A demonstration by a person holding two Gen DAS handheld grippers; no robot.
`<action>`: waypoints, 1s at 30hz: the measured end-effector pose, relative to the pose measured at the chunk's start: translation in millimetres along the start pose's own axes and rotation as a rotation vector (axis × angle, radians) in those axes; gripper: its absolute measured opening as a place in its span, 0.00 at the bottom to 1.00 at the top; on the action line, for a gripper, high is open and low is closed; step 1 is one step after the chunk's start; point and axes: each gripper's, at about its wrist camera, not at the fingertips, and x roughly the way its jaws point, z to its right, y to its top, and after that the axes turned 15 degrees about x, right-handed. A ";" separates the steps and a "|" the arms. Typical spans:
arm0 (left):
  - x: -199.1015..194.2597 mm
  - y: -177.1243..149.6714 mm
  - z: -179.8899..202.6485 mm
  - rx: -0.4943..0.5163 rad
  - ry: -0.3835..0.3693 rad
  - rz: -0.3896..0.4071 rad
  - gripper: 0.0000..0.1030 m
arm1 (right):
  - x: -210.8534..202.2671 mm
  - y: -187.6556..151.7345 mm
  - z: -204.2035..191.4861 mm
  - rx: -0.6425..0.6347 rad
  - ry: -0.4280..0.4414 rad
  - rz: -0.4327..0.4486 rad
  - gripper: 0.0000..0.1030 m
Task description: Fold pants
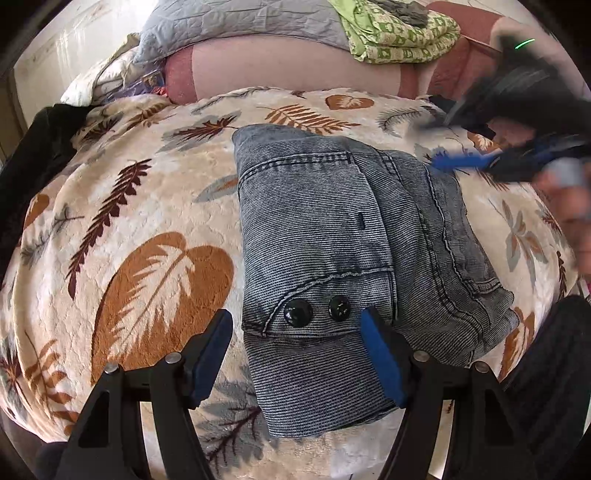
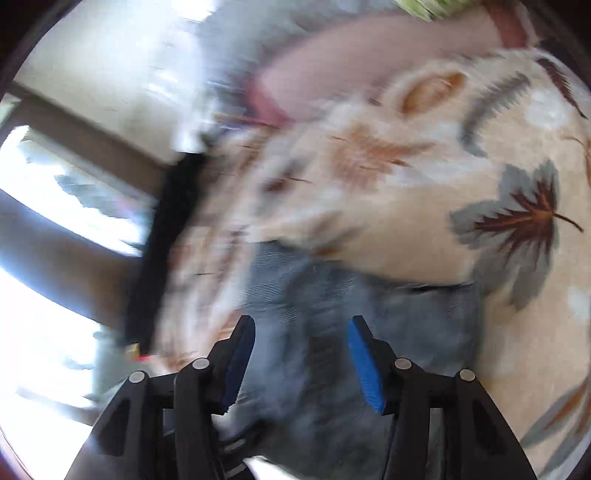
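The grey-blue denim pants (image 1: 343,251) lie folded into a compact bundle on the leaf-patterned blanket (image 1: 147,229), two black buttons facing me. My left gripper (image 1: 295,325) is open and empty just above the near edge of the bundle. My right gripper (image 1: 443,160) shows blurred at the far right of the left wrist view, beside the bundle's far right corner. In the right wrist view my right gripper (image 2: 301,332) is open and empty above the blurred pants (image 2: 351,314).
A pink bolster (image 1: 295,70), a grey quilt (image 1: 236,26) and a green patterned cloth (image 1: 402,33) lie at the back of the bed. A dark garment (image 1: 37,147) hangs over the left edge. A bright window (image 2: 37,221) is at the left.
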 end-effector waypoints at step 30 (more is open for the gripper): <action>3.1 -2.6 -6.2 -0.079 -0.007 -0.008 0.78 | -41.3 -138.6 47.5 -0.048 0.096 -0.030 0.67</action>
